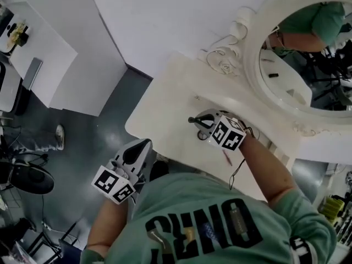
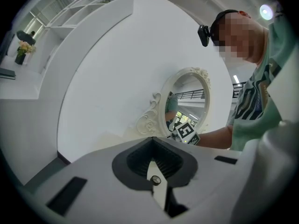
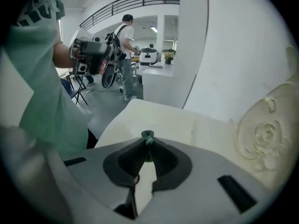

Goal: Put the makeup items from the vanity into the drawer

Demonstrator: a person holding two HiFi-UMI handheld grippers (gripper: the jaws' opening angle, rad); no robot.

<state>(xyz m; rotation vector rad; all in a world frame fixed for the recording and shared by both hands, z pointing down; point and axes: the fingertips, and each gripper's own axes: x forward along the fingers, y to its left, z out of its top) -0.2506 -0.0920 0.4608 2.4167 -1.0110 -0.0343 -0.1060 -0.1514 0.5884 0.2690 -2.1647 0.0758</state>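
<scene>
1. Right claw (image 3: 147, 143): narrow, the pads pressed on a dark green slim makeup item (image 3: 147, 136). Only the item's short upper end shows above the pads. It carries small print too fine to read.
2. Dark green slim makeup item, location: in the right claw, over the middle stretch of the cream tabletop (image 1: 165, 100), between its front edge and the mirror side. Whether its lower end touches the surface cannot be told.
3. Right claw, head view: the tip points toward the tabletop's left end. Its marker cube (image 1: 228, 134) sits behind it on the person's forearm side.
4. Left claw (image 2: 152, 140): pads closed together, nothing between them. In the head view it is off the tabletop, just outside the front edge near the left front corner, over the dark grey floor (image 1: 93, 142) and beside the person's green shirt (image 1: 209, 224).
5. Thin reddish stick (image 1: 226, 158): lies on the tabletop near the front edge, just beside the right wrist. It is too small to identify.
6. Dark cable (image 1: 240, 169): runs from the right wrist across the front edge.
7. Oval mirror (image 1: 258, 76): white frame, stands along the tabletop's back edge toward the right end.
8. Carved scroll (image 1: 223, 65): at the mirror frame's left foot, on the back edge.
</scene>
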